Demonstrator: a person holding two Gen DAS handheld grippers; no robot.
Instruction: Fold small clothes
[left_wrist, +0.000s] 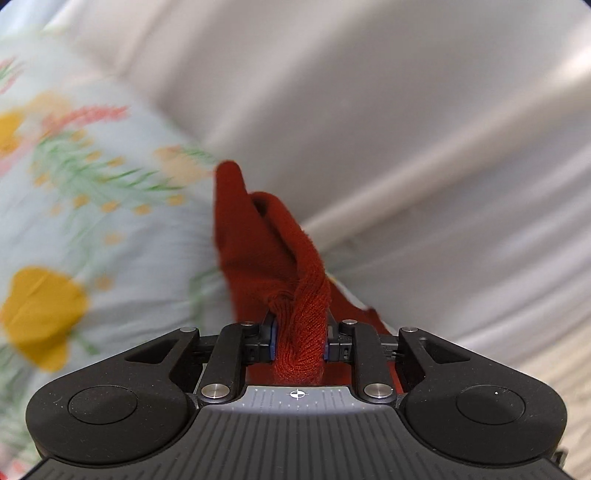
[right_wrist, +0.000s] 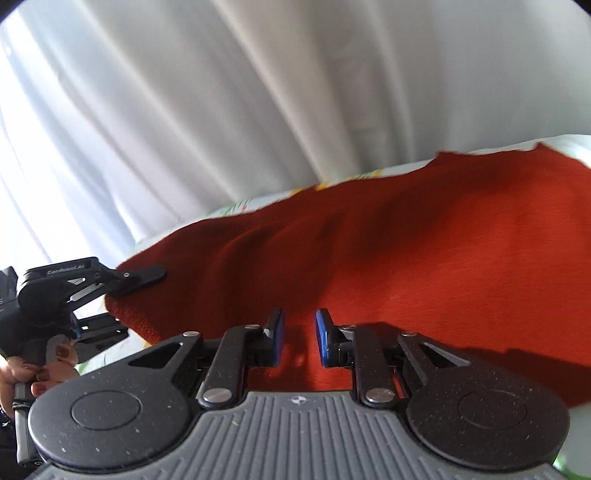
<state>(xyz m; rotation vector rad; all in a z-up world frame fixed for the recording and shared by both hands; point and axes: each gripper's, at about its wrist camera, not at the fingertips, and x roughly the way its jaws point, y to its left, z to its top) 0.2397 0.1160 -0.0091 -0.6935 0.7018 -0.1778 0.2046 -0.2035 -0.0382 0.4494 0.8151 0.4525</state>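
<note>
A rust-red knitted garment (right_wrist: 424, 258) lies spread over a floral sheet (left_wrist: 74, 229). My left gripper (left_wrist: 300, 336) is shut on a bunched fold of the garment (left_wrist: 258, 251), which rises from the jaws in a ridge. In the right wrist view the same left gripper (right_wrist: 122, 302) clamps the garment's left corner, held by a person's hand (right_wrist: 44, 369). My right gripper (right_wrist: 300, 338) sits at the garment's near edge. Its blue pads (right_wrist: 323, 338) stand a narrow gap apart, and red fabric fills that gap, creased as if pinched.
A white pleated curtain (right_wrist: 258, 92) hangs close behind the bed and also fills the upper right of the left wrist view (left_wrist: 424, 110). The sheet's far edge (right_wrist: 240, 206) shows just beyond the garment. The left wrist view is motion-blurred.
</note>
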